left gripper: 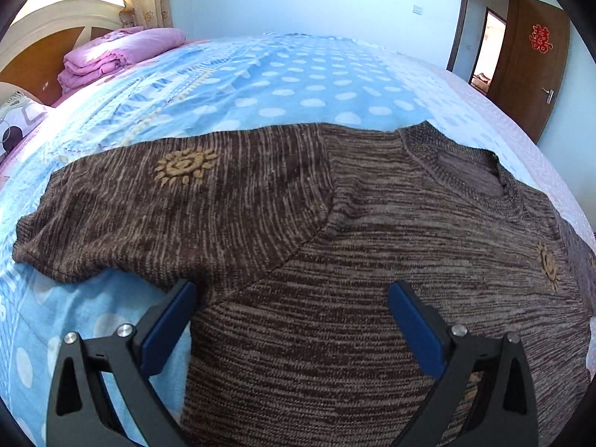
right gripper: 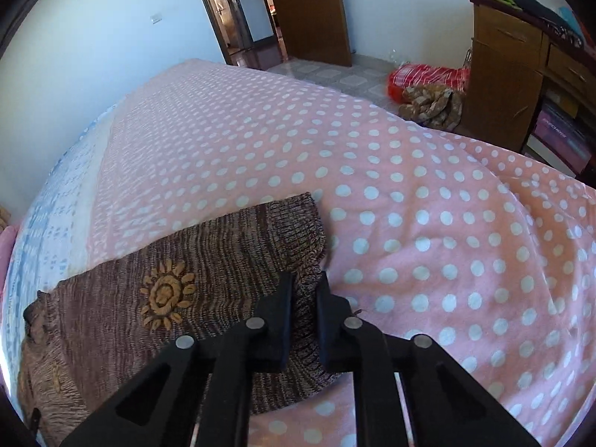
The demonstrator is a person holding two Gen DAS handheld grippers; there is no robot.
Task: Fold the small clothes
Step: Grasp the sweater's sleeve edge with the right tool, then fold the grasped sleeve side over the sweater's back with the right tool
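Observation:
A brown knitted sweater with tan sun patches lies flat on the bed. In the left wrist view its left sleeve stretches left and the neckline is at upper right. My left gripper is open and empty, its jaws wide apart just above the armpit area. In the right wrist view the other sleeve lies on the pink blanket. My right gripper is shut on the ribbed cuff at the sleeve's end.
The bed has a blue dotted blanket and a pink dotted blanket. Folded pink bedding lies by the headboard. A wooden cabinet and clothes on the floor are beyond the bed. Doors stand open.

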